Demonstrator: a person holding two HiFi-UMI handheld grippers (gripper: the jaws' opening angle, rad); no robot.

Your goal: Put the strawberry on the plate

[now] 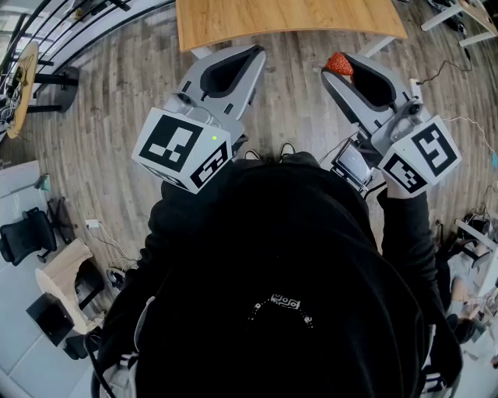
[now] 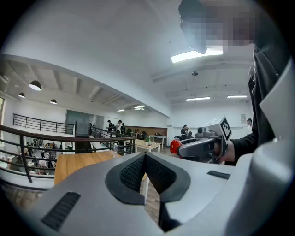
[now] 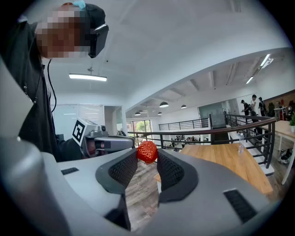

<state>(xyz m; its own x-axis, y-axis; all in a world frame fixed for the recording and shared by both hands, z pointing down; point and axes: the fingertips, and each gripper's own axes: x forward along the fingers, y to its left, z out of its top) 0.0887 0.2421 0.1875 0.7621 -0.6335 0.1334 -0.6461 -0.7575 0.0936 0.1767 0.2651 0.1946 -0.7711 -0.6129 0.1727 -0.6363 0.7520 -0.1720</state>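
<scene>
Strawberry (image 1: pixel 338 64): you are clamping it between the jaws of the right gripper (image 3: pixel 147 159), upper right of the head view, over the floor (image 1: pixel 124 93) short of the desk (image 1: pixel 288 19) | left gripper (image 2: pixel 145 156) jaws are sitting together, empty | pickup looking done; no plate showing, placing remaining

Wood-plank floor (image 1: pixel 117 93), wooden table (image 1: pixel 288 19), black railing (image 3: pixel 208 130), strip lights (image 3: pixel 87 77), prob. office mezz.
</scene>
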